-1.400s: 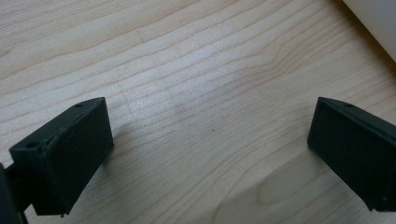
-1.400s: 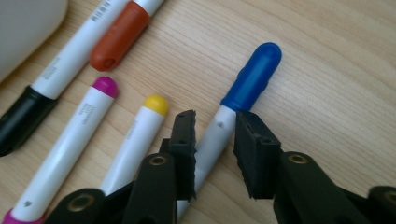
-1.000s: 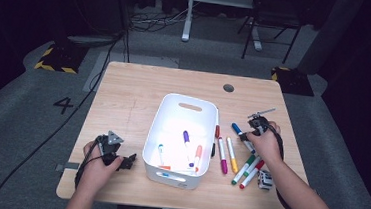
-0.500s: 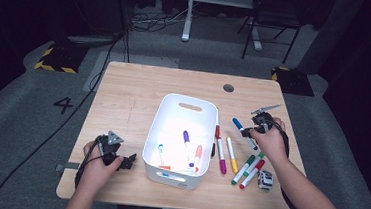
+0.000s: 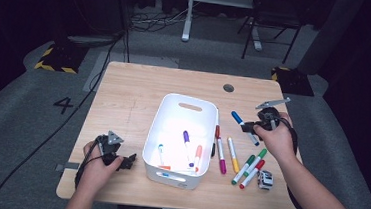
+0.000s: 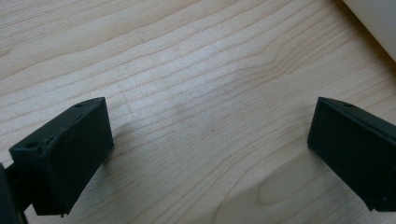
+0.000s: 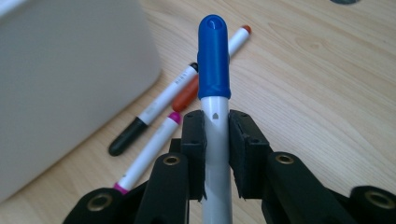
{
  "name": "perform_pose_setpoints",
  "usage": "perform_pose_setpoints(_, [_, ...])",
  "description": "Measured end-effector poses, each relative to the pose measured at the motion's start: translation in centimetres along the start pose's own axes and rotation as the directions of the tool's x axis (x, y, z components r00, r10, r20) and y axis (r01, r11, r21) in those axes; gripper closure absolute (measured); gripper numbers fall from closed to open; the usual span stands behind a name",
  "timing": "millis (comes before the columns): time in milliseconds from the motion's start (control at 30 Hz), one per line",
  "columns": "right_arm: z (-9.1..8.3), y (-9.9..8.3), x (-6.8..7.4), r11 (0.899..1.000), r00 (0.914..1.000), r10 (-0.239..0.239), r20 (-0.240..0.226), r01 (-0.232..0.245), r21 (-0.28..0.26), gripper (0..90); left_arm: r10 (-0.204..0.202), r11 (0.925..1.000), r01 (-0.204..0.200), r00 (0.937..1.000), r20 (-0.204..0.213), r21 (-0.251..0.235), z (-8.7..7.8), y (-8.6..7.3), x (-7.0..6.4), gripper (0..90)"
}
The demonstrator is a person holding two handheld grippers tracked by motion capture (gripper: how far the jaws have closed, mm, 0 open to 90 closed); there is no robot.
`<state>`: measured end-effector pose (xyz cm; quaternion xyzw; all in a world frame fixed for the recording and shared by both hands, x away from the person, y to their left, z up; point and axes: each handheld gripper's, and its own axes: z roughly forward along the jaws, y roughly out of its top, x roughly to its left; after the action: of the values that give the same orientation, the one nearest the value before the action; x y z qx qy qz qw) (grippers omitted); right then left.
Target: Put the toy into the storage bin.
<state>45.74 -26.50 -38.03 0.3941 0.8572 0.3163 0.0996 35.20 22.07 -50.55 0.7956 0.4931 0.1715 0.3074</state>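
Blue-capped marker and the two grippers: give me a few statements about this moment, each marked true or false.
1. The right gripper is shut on the blue-capped marker. True.
2. The left gripper holds a marker. False: its jaws stand wide apart over bare table.
3. The white bin has markers inside. True.
4. The green-capped marker lies inside the bin. False: it lies on the table to the bin's right.
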Motion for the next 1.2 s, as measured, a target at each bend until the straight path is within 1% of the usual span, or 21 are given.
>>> perform_pose_setpoints(200, [-1.7,0.9,1.5,0.999,0.9991,-0.030,-0.031,0.029,-0.024,76.6,0.000,1.0000,0.000,1.0000,0.000,0.001,0.0,0.0,0.0,0.3])
perform_pose_setpoints(300, [-2.3,1.2,2.0,0.998,0.9975,-0.059,-0.038,0.058,-0.034,76.6,0.001,1.0000,-0.001,1.0000,0.000,0.001,0.0,0.0,0.0,0.3])
perform_pose_setpoints(367, [-2.7,1.5,2.5,0.997,0.9968,-0.063,-0.050,0.061,-0.046,76.6,-0.001,1.0000,0.001,1.0000,0.000,-0.001,0.0,0.0,0.0,0.3])
perform_pose_setpoints(500, [-3.3,2.1,3.3,0.994,0.9935,-0.094,-0.064,0.090,-0.058,76.6,0.000,1.0000,0.000,1.0000,0.002,0.000,0.0,0.0,0.0,0.2])
perform_pose_setpoints(567, [-3.4,2.4,3.8,0.994,0.9927,-0.096,-0.074,0.091,-0.063,76.6,-0.002,1.0000,0.002,1.0000,0.002,0.000,0.0,0.0,0.0,0.2])
perform_pose_setpoints(667, [-3.5,2.8,4.4,0.992,0.9900,-0.109,-0.090,0.103,-0.068,76.6,-0.002,1.0000,0.002,1.0000,0.002,-0.001,0.0,0.0,0.0,0.2])
perform_pose_setpoints(733, [-3.4,3.2,4.9,0.990,0.9870,-0.129,-0.096,0.122,-0.074,76.6,-0.003,1.0000,0.003,1.0000,0.002,0.000,0.0,0.0,0.0,0.2])
perform_pose_setpoints(800, [-3.3,3.6,5.6,0.989,0.9853,-0.132,-0.108,0.125,-0.075,76.6,-0.002,1.0000,0.002,1.0000,0.001,-0.001,0.0,0.0,0.0,0.2])
perform_pose_setpoints(833, [-3.2,3.8,5.8,0.987,0.9821,-0.148,-0.116,0.140,-0.080,76.6,-0.002,1.0000,0.002,1.0000,0.001,-0.001,0.0,0.0,0.0,0.2])
perform_pose_setpoints(900, [-3.1,4.2,6.5,0.988,0.9811,-0.147,-0.126,0.138,-0.075,76.6,-0.002,1.0000,0.002,1.0000,0.001,-0.001,0.0,0.0,0.0,0.2])
perform_pose_setpoints(967, [-2.9,4.8,7.1,0.982,0.9748,-0.177,-0.136,0.166,-0.084,76.6,-0.002,1.0000,0.002,1.0000,0.000,-0.001,0.0,0.0,0.0,0.1])
perform_pose_setpoints(1033, [-2.8,5.2,7.7,0.983,0.9736,-0.176,-0.145,0.166,-0.079,76.6,-0.002,1.0000,0.002,1.0000,0.003,-0.002,0.0,0.0,0.0,0.1])
perform_pose_setpoints(1100, [-2.6,5.6,8.3,0.979,0.9685,-0.196,-0.154,0.185,-0.087,76.6,-0.002,1.0000,0.002,1.0000,0.003,-0.003,0.0,0.0,0.0,0.1])
perform_pose_setpoints(1167, [-2.4,6.1,9.0,0.977,0.9654,-0.207,-0.158,0.195,-0.088,76.6,-0.003,1.0000,0.003,1.0000,0.002,-0.003,0.0,0.0,0.0,0.1])
perform_pose_setpoints(1200, [-2.3,6.3,9.2,0.974,0.9621,-0.219,-0.163,0.205,-0.095,76.6,-0.003,1.0000,0.003,1.0000,0.002,-0.003,0.0,0.0,0.0,0.2])
